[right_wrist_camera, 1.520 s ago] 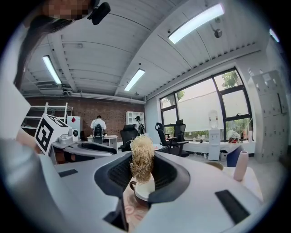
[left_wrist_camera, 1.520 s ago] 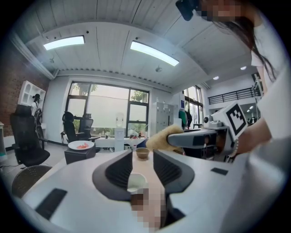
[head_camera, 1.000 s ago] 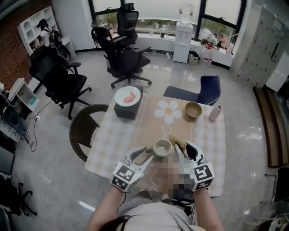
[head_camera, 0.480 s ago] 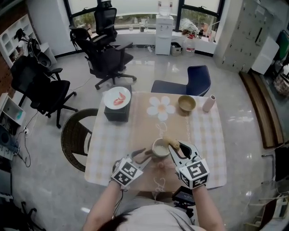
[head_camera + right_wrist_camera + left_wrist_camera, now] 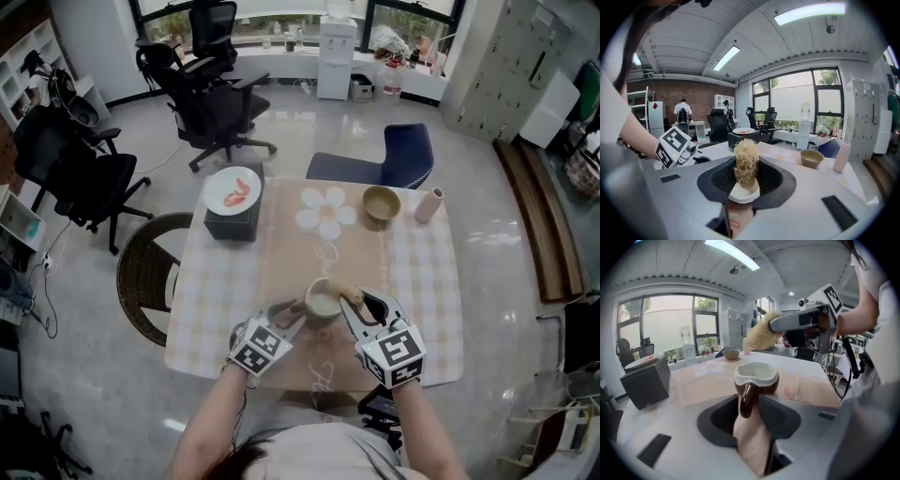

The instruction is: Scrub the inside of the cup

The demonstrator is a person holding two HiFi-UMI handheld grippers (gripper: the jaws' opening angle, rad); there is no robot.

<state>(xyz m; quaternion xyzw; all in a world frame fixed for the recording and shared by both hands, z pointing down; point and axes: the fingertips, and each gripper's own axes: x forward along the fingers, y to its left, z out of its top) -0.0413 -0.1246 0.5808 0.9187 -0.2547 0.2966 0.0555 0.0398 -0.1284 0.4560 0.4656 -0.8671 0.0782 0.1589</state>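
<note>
My right gripper (image 5: 364, 305), clamping the brush (image 5: 351, 296), has closed onto the right rim of the cup (image 5: 323, 302), my left gripper (image 5: 289, 311) pinching its handle; scrubbing looks imminent.

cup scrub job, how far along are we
Done: the left gripper is shut on the handle of the brown white-lined ceramic cup, and the right gripper is shut on the straw-coloured fibrous scrubber. In hand: the scrubber hangs over the cup's rim. Left: it is not yet inside, so the scrubbing remains.
</note>
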